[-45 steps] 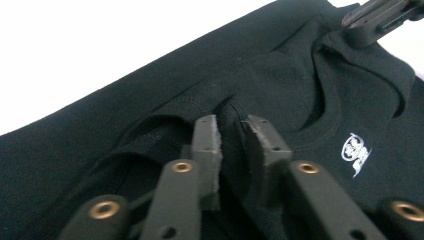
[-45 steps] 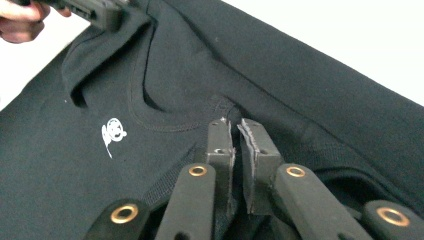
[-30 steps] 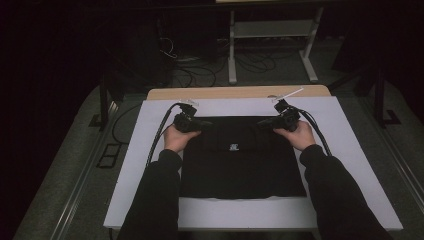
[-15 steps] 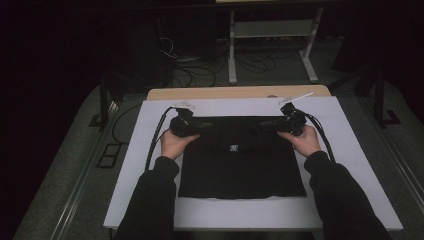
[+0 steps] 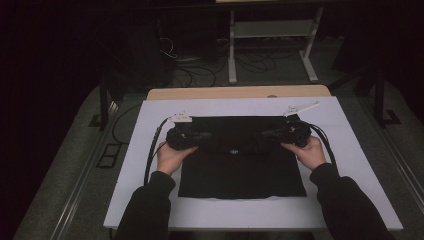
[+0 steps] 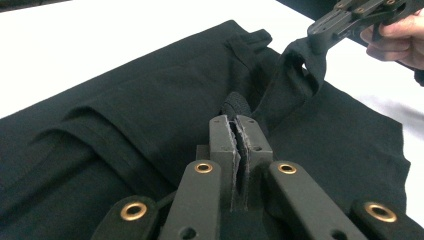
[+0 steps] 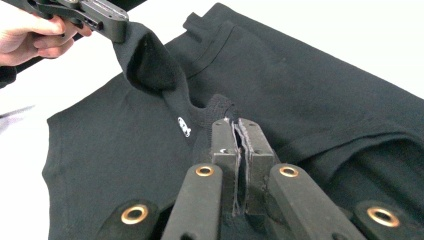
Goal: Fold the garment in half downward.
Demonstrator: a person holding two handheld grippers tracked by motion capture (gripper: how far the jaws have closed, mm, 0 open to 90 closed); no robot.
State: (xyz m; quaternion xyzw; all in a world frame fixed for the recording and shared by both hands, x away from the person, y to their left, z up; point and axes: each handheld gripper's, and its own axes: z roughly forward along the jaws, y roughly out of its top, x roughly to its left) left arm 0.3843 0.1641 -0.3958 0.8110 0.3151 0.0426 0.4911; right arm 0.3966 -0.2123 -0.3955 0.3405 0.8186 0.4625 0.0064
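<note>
Cloth covers the middle of the white table point(image 5: 360, 180): a black garment point(image 5: 240, 167) lies flat there, its far edge lifted between the two tongs. On the left, the left gripper point(image 5: 186, 137) has its jaws pressed together on a fold of that fabric, the pinched bit poking out past the tips in the left gripper view. On the right, the right gripper point(image 5: 285, 134) likewise clamps a raised fold, and the garment sags between them, a small white mark point(image 7: 183, 126) near its middle.
</note>
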